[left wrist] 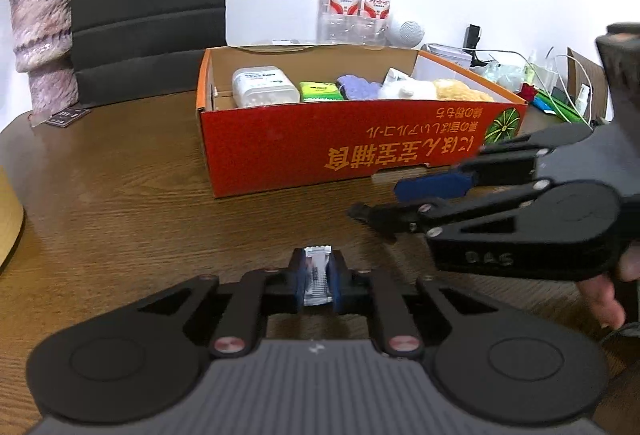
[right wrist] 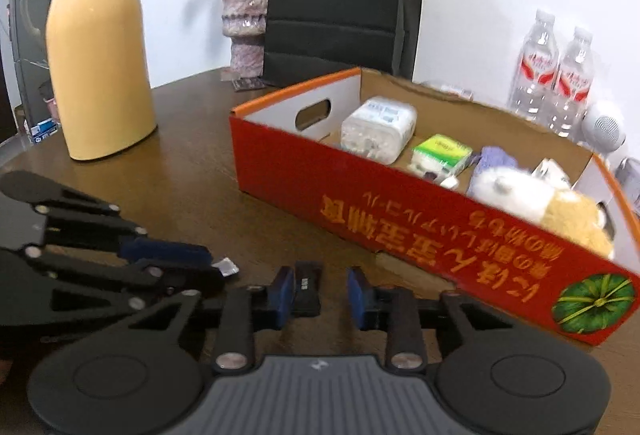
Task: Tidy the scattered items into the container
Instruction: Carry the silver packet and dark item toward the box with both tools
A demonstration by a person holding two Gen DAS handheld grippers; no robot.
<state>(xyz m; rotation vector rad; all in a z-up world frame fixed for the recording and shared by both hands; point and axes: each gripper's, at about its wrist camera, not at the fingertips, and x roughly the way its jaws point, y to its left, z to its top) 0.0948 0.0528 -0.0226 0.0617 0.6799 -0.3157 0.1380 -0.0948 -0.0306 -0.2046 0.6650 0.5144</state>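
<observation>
Left gripper (left wrist: 318, 281) clamped on silver packet (left wrist: 317, 275) above table (left wrist: 120, 195), right gripper (right wrist: 316, 293) part open around black block (right wrist: 307, 289), pad gap on right side, red box (right wrist: 400, 219) just beyond, holding tissues and plush items.

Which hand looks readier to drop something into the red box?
Probably left: its tool is clamped on a silver packet. The right tool has a black item between unclosed pads.
</observation>
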